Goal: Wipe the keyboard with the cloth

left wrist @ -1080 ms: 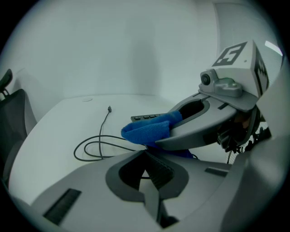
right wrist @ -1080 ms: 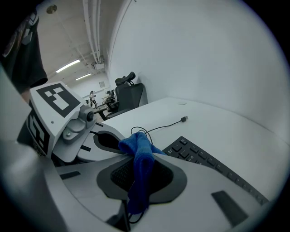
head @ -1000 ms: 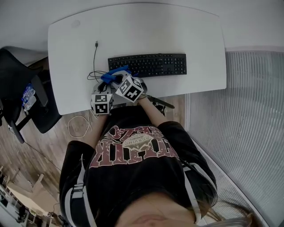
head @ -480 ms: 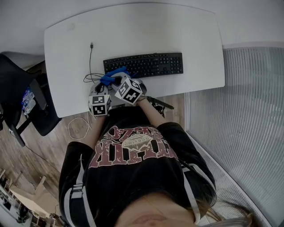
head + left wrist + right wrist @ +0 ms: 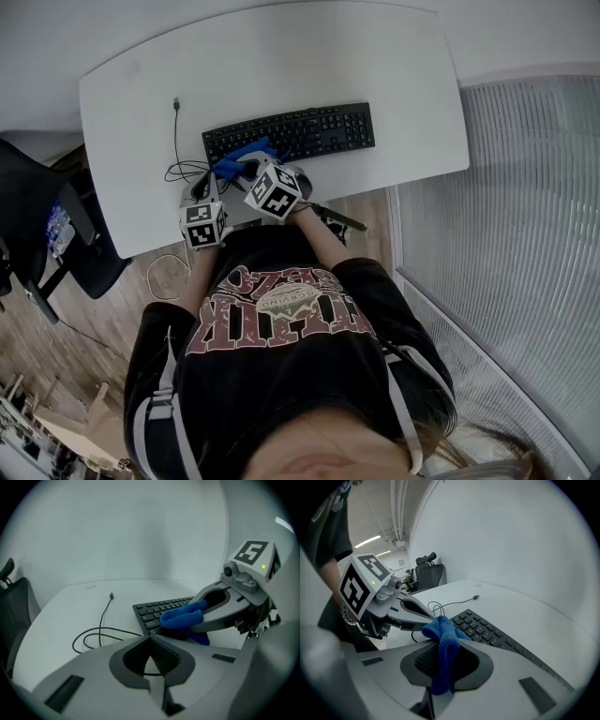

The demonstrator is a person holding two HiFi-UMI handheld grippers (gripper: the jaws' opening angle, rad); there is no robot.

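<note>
the black keyboard [image 5: 289,132] is laid on the white counter [image 5: 403,84]. the blue cloth [image 5: 440,627] is pinched in the right tongs [image 5: 444,643] at the keyboard's left end. the left tongs [image 5: 150,638] are pressed together, empty, just beside them.

Right gripper [image 5: 251,167] and its cloth [image 5: 244,151] now slightly farther in from left end of the keyboard [image 5: 309,129].

white desk [image 5: 394,75], black chair [image 5: 89,246], cable [image 5: 175,133]
</note>
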